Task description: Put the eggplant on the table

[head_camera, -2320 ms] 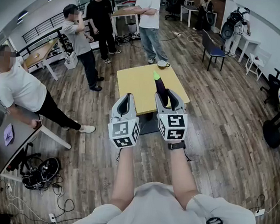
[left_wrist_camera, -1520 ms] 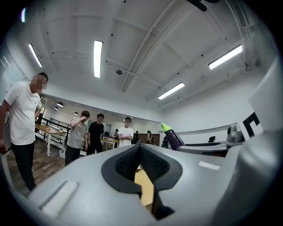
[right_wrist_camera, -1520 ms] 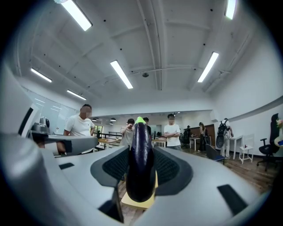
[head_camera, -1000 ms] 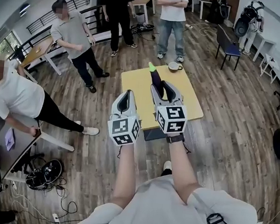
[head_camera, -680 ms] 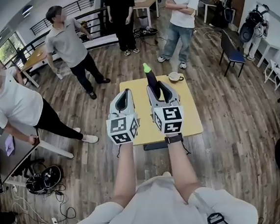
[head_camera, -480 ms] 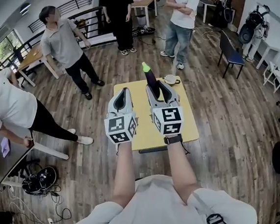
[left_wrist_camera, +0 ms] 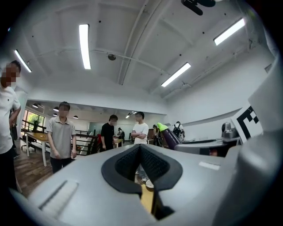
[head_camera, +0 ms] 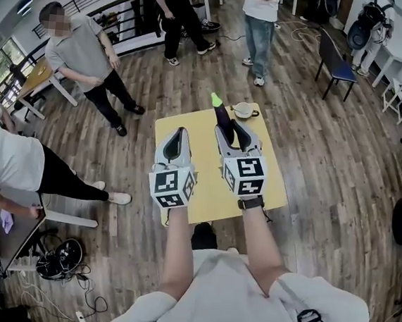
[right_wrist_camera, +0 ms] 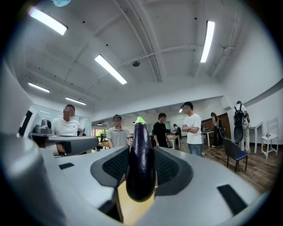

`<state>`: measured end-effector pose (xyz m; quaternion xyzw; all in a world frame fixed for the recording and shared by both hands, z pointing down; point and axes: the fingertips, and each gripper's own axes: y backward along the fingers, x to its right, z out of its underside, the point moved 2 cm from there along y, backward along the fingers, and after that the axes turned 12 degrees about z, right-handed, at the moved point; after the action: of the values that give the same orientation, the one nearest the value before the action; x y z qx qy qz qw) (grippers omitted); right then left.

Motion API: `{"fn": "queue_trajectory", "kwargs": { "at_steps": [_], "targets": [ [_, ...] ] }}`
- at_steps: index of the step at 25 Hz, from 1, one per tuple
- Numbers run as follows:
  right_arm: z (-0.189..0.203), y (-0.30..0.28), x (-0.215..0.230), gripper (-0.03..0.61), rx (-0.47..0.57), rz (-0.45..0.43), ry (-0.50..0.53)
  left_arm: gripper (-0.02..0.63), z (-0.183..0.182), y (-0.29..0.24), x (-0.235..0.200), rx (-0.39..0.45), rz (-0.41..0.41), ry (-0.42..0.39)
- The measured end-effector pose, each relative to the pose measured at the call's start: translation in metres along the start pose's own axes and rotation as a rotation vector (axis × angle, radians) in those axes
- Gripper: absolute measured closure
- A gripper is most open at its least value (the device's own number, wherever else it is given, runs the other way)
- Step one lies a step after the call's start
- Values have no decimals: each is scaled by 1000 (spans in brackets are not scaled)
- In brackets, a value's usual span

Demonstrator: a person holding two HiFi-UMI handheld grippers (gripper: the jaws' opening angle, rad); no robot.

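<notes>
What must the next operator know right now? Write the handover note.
Right gripper: shut on the eggplant, green cap pointing away from the person.
Left gripper: shut, empty, alongside the right one.
Both are over the yellow table; a cup stands at its far edge.
Done: eggplant is gripped and above the tabletop.
Left: lower it onto a bare part of the table, open the right gripper, draw back.

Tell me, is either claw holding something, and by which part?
The right gripper clamps the eggplant by its thick lower end; the left gripper, jaws shut, holds nothing.
</notes>
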<state>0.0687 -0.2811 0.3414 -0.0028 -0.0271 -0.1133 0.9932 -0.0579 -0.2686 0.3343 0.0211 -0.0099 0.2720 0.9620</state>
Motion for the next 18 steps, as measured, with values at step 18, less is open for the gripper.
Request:
{"fn": "queue_trajectory", "kwargs": {
  "at_steps": [18],
  "targets": [
    [101,-122,11,403,-236,43,-32,604,111,-91,-86,-190,27,193]
  ]
}}
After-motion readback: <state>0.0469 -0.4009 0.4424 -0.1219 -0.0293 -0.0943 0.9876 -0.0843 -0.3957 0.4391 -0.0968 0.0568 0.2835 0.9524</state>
